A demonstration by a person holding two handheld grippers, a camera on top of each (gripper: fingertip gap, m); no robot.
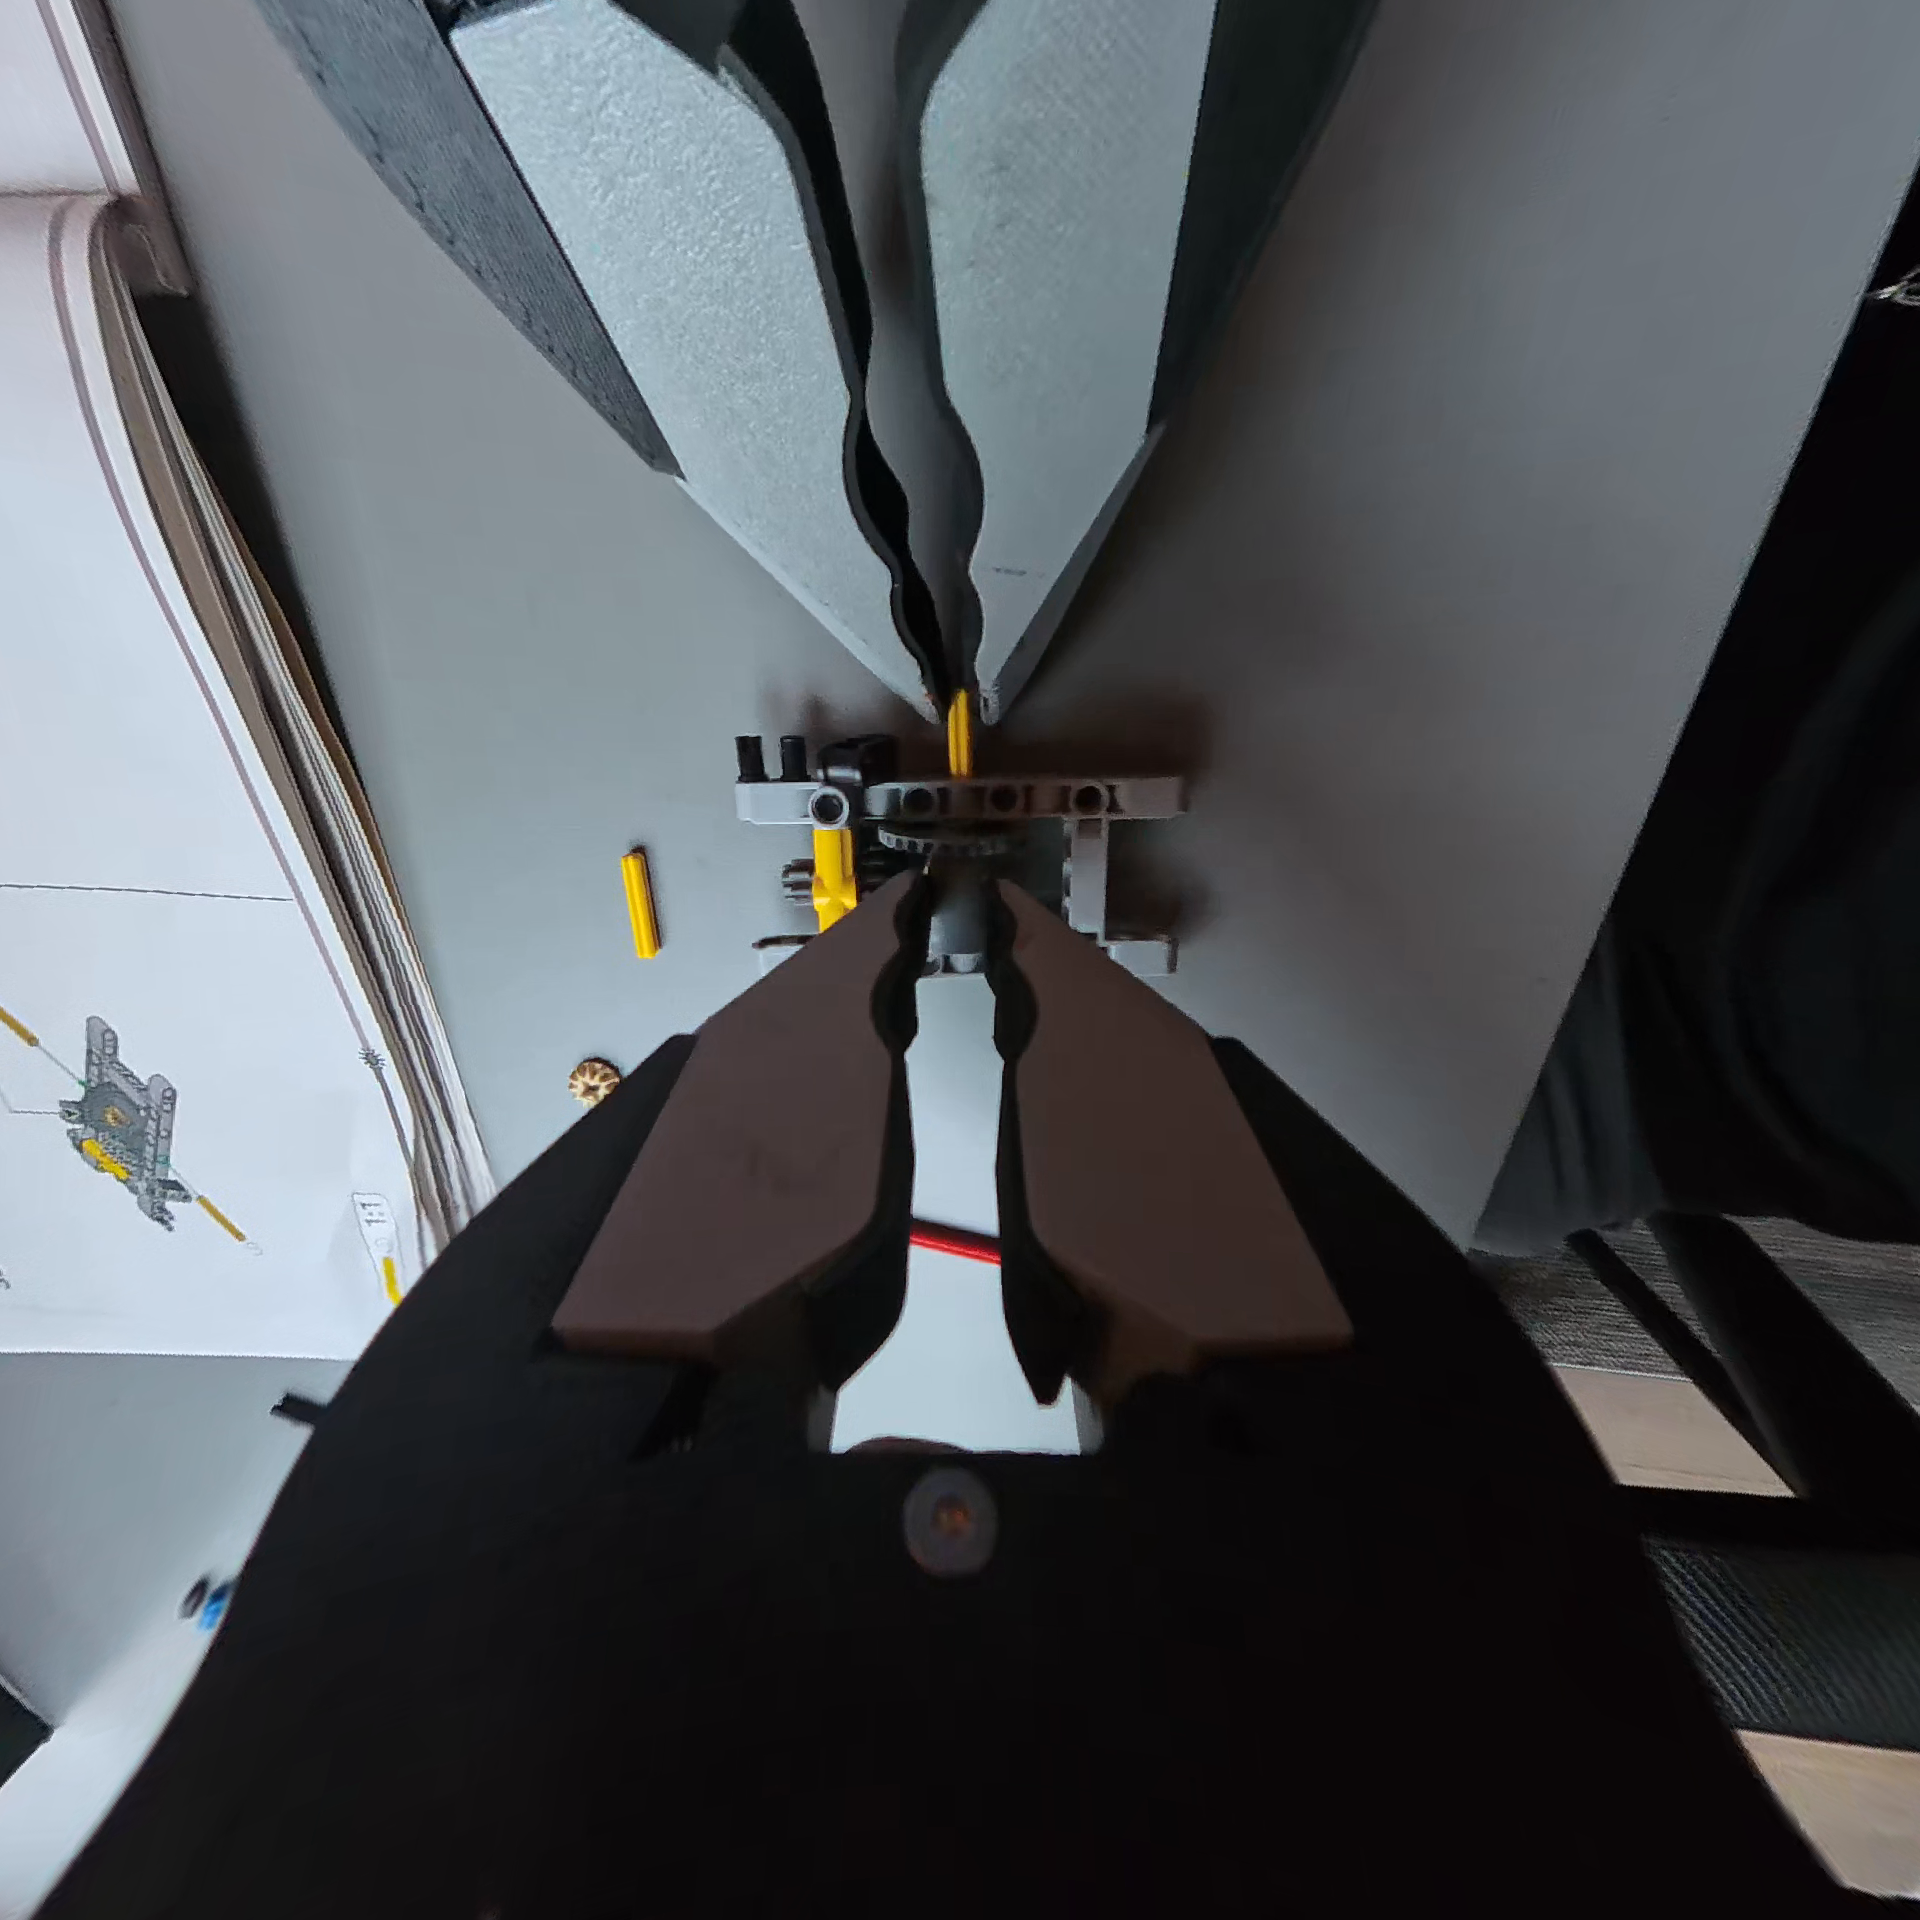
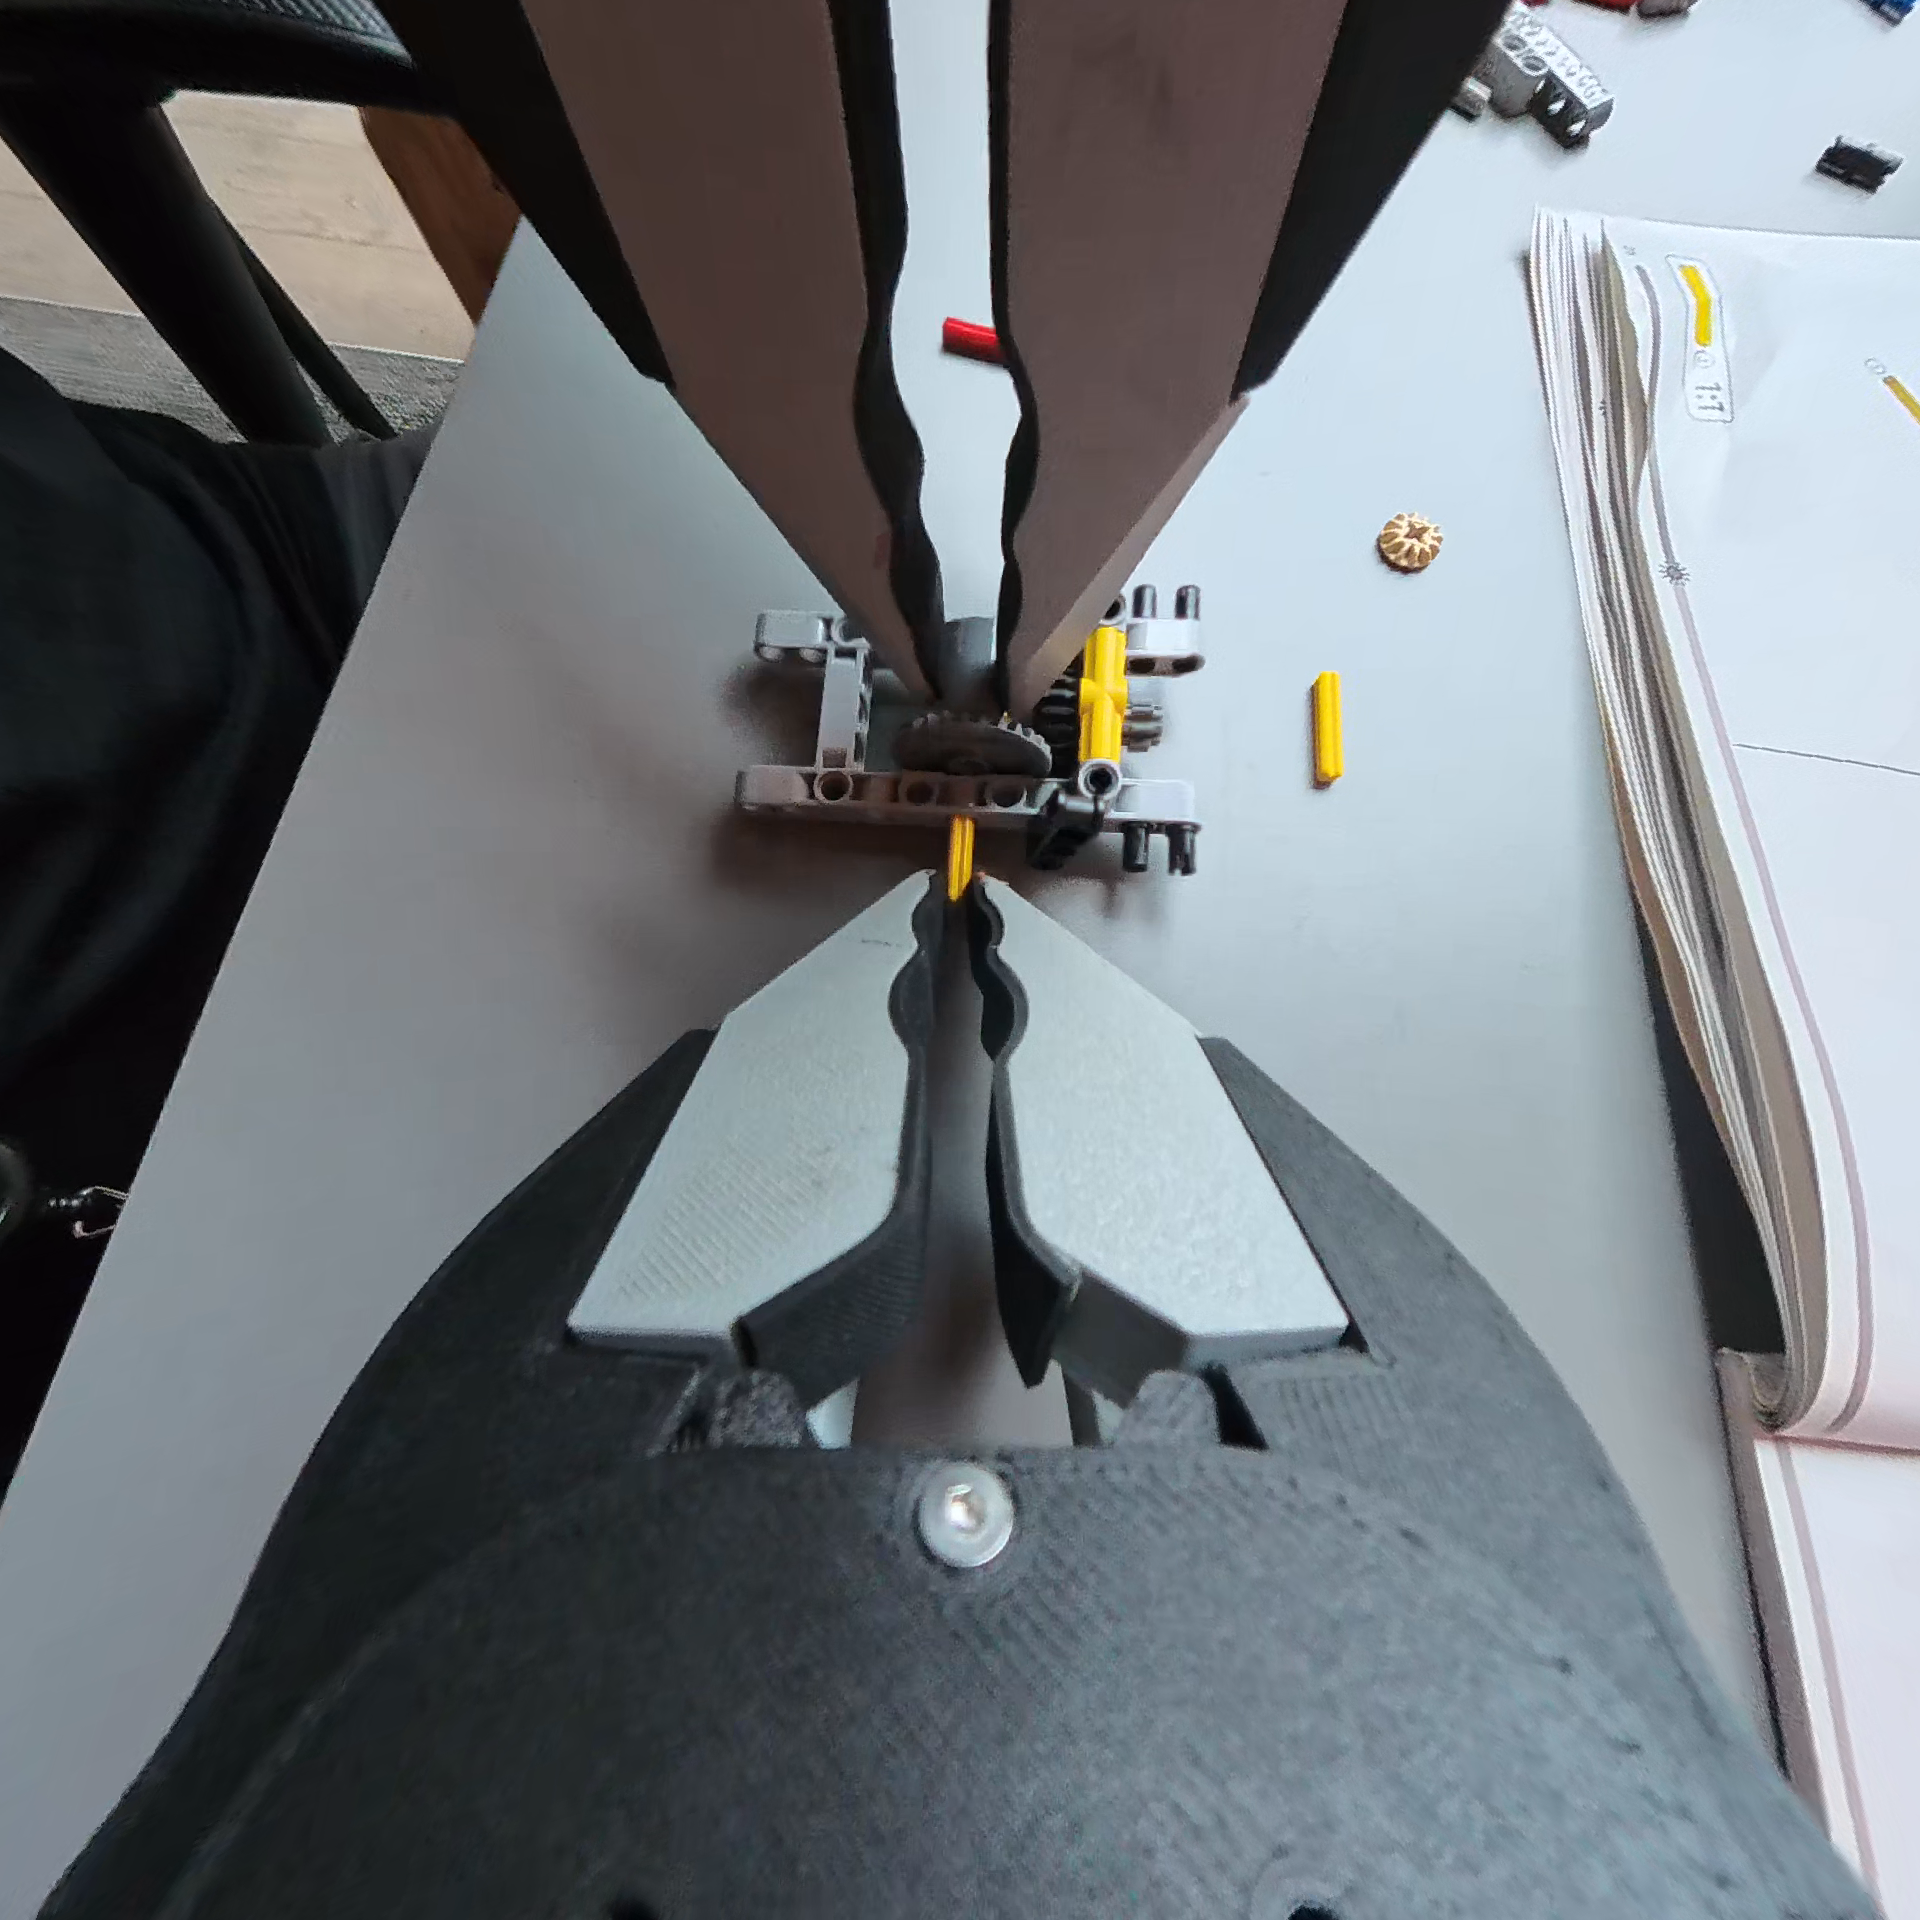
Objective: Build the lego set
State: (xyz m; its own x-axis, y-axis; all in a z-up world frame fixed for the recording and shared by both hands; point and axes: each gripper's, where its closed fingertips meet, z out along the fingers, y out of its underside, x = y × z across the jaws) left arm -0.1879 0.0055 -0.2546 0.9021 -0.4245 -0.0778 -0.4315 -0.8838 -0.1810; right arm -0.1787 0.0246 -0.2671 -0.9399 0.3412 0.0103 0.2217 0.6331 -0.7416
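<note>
Pinched thin yellow plastic axle point(image 2: 958, 857) in right fingers point(image 2: 954, 883); clamped grey beam frame point(image 2: 914, 787) (dark hub) in left fingers point(image 1: 956, 883).

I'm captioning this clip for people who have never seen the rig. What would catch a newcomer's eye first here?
First, the two grippers meeting tip to tip at mid-table: the right gripper pinches a thin yellow axle against the grey lego assembly, which the left gripper steadies from the opposite side. Next, a loose yellow axle and a tan gear lie between the assembly and the open instruction booklet.
</note>
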